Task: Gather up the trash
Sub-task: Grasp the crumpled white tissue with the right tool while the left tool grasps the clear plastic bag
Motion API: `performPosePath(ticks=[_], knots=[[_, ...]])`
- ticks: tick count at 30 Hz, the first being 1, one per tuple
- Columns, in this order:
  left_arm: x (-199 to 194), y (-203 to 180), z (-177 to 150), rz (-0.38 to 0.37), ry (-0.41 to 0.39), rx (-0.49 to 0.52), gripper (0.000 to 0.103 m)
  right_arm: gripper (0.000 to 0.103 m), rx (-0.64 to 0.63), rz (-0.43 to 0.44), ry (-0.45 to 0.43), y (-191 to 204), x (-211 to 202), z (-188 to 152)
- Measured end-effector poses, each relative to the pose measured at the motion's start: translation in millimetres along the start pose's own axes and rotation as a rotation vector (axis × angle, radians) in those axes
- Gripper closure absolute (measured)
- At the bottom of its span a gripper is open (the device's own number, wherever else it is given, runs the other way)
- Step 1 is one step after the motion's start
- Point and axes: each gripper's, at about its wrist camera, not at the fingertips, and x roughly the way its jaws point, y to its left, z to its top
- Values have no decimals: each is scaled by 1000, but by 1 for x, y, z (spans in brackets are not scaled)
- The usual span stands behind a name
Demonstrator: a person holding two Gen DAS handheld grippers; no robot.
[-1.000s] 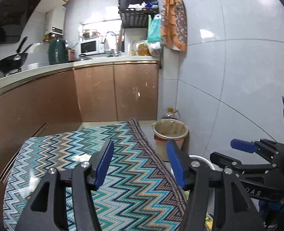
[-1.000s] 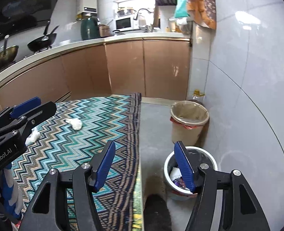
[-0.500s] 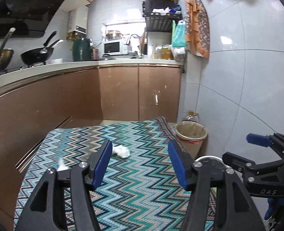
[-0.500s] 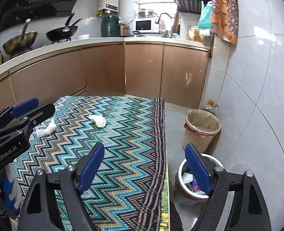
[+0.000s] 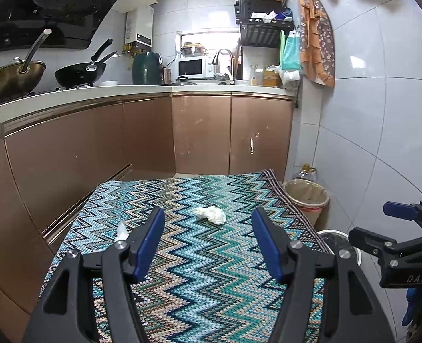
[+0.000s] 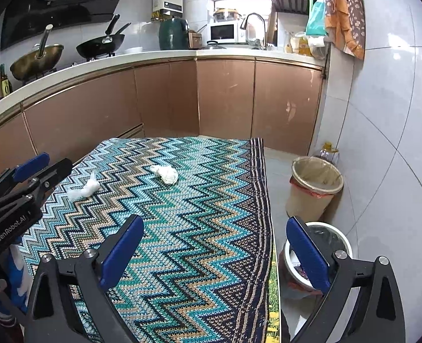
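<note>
Both claws have swung back from the bins toward the middle of the zigzag cloth since a second ago, and both are opening with nothing between their jaws. One crumpled tissue (image 5: pixel 211 214) lies mid-cloth, ahead of the left claw (image 5: pixel 208 243); a second tissue wad (image 6: pixel 84 190) sits near the cloth's left edge, just beside that claw's left finger. The right claw (image 6: pixel 215 253) hangs wide over the bench (image 6: pixel 182 257) edge, beside the white bin (image 6: pixel 335 240), which already holds some scraps; the tan bin (image 6: pixel 315 185) stands beyond it. Judging by this, two pieces remain to collect. In the left view the second wad is partly hidden, and the tan bin's contents cannot be made out.
</note>
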Motion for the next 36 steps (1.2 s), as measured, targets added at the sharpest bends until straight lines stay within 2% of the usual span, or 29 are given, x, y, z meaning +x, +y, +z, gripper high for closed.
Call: performPosePath(ticks=[4, 6, 16, 19, 26, 31, 36], knots=[[-1, 4, -3, 10, 4, -2, 41, 4, -11, 7, 6, 4, 1, -2], [0, 5, -4, 15, 8, -4, 41, 0, -12, 8, 2, 5, 1, -1], [1, 7, -8, 34, 20, -1, 41, 0, 11, 48, -26, 5, 4, -4], [3, 7, -9, 39, 26, -1, 41, 0, 8, 31, -30, 6, 6, -5], [8, 10, -17, 49, 34, -10, 40, 0, -4, 43, 32, 15, 17, -10], [21, 13, -29, 59, 98, 5, 40, 0, -88, -24, 73, 31, 25, -20], [36, 22, -41, 66, 169, -2, 40, 0, -145, -45, 79, 39, 24, -25]])
